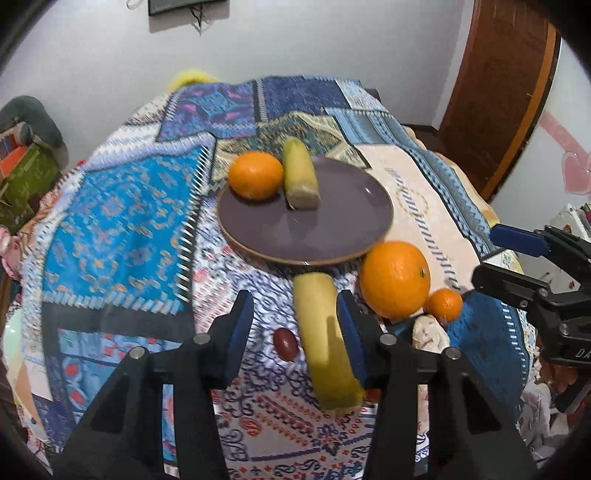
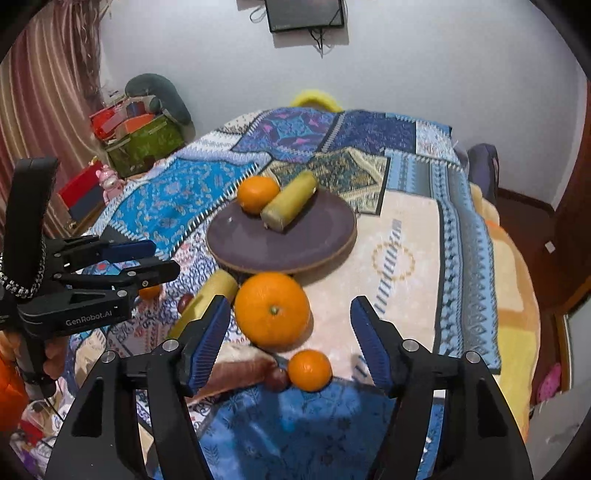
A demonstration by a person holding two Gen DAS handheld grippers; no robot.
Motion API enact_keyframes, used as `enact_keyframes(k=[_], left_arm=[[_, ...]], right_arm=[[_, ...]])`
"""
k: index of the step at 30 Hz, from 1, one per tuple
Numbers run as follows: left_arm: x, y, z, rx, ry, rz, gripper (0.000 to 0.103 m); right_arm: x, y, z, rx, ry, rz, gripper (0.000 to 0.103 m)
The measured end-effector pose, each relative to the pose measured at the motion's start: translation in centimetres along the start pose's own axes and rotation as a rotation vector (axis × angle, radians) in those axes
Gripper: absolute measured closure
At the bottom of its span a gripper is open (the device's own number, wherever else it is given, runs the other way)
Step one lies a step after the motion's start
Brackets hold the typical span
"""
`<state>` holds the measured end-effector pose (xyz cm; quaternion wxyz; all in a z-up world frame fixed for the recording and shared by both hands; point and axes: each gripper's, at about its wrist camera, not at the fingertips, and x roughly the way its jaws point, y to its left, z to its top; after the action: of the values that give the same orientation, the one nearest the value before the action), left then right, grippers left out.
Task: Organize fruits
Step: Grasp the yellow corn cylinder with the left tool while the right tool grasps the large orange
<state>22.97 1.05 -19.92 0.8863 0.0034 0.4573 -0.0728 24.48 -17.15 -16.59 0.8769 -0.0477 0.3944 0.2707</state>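
A purple plate (image 1: pixel 332 236) lies on the patchwork cloth (image 1: pixel 122 221) ahead of both grippers, and it carries a medium orange (image 1: pixel 255 175) touching a short yellow-green banana piece (image 1: pixel 301 173) at its far-left part. Just off the plate's near rim sits a large orange (image 1: pixel 394 279), ahead and to the right of the left gripper (image 1: pixel 295 332) and just ahead of the right gripper (image 2: pixel 290 334), a little left of its centre line. A small orange (image 2: pixel 309 370) rests near the large one on its near side, between the right gripper's fingers in the right wrist view, with a dark red grape (image 2: pixel 277 379) touching or just beside it on the left. A second banana piece (image 1: pixel 327 343) lies on the cloth between the left gripper's two blue pads (image 1: pixel 240 328), close against the right-hand pad; whether that pad touches it cannot be told. Another dark red grape (image 1: pixel 285 344) lies just left of this banana, also between the fingers. The left gripper is spread apart and holds nothing; the right gripper is likewise spread wide and holds nothing, hovering above the cloth. The cloth covers the whole surface. Beyond it are a white wall (image 2: pixel 443 74), a dark screen (image 2: pixel 306 14) mounted high, and a striped curtain (image 2: pixel 44 92) far to the left of the right gripper.
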Motion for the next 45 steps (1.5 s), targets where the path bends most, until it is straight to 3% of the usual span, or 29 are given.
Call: enact_keyframes(k=[8,19,37,45], left_arm=[[2.7,-0.8,-0.8,0.018,0.051,-0.022,0.056],[3.6,0.8,-0.7,-0.026,0.055,-0.062,0.056],[7.0,-0.3,0.3,-0.067,0.132,-0.082,0.063],[2.9,-1.1,0.3,-0.031,0.051,-0.068,0.064]], right_arm=[[2.9,0.0,-0.6,0.023,0.060,0.048,0.039],[7.0,0.7,-0.9,0.025,0.135,0.126,0.036],[4.0,-2.3,-1.3,0.075,0.071,0.071,0.039],[3.1,-2.6,-1.2,0.096,0.050,0.074,0.039]])
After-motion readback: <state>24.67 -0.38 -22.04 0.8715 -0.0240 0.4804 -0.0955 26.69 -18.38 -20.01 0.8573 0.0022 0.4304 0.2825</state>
